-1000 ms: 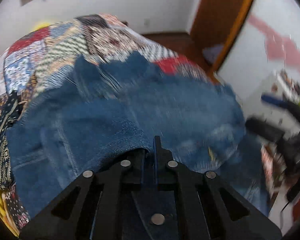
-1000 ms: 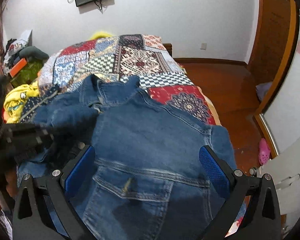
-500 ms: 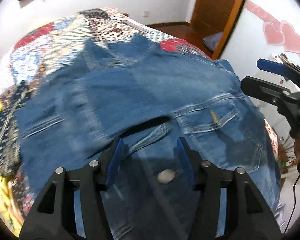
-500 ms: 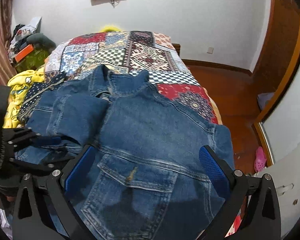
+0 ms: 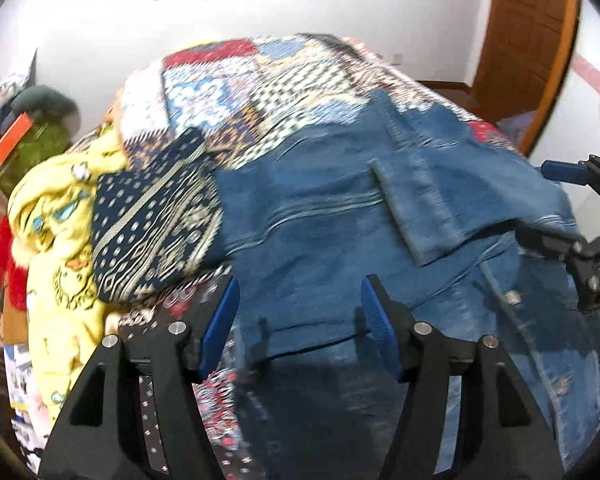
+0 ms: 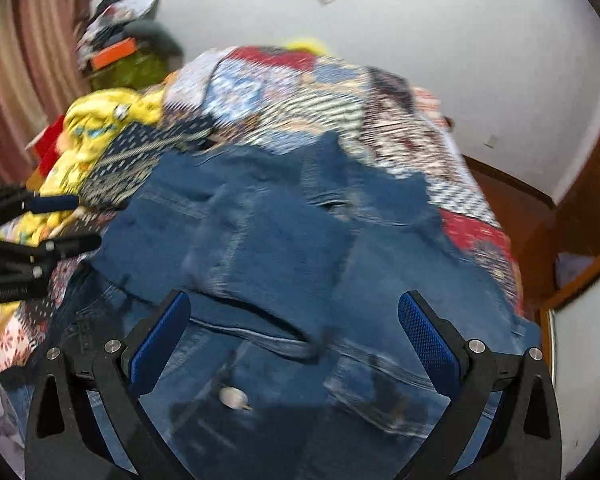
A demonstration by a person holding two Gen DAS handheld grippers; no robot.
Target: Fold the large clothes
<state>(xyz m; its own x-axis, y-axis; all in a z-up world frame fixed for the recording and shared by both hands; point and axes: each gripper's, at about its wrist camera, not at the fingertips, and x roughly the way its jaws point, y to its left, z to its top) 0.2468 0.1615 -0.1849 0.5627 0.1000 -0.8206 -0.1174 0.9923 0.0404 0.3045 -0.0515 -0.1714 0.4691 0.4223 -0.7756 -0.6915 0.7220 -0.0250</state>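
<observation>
A blue denim jacket lies on the patchwork bedspread, one sleeve folded across its body. My left gripper is open and empty, hovering just above the jacket's near left part. My right gripper is open and empty above the jacket, near a metal button. The right gripper also shows at the right edge of the left wrist view. The left gripper shows at the left edge of the right wrist view.
A navy patterned garment and a yellow printed one lie left of the jacket. A cluttered pile with an orange box stands at the back left. A wooden door and floor are on the right.
My left gripper let go of the jacket's sleeve, opened, and swung to the left. The sleeve now lies folded across the jacket. The right gripper stayed open and dropped closer to the jacket.
</observation>
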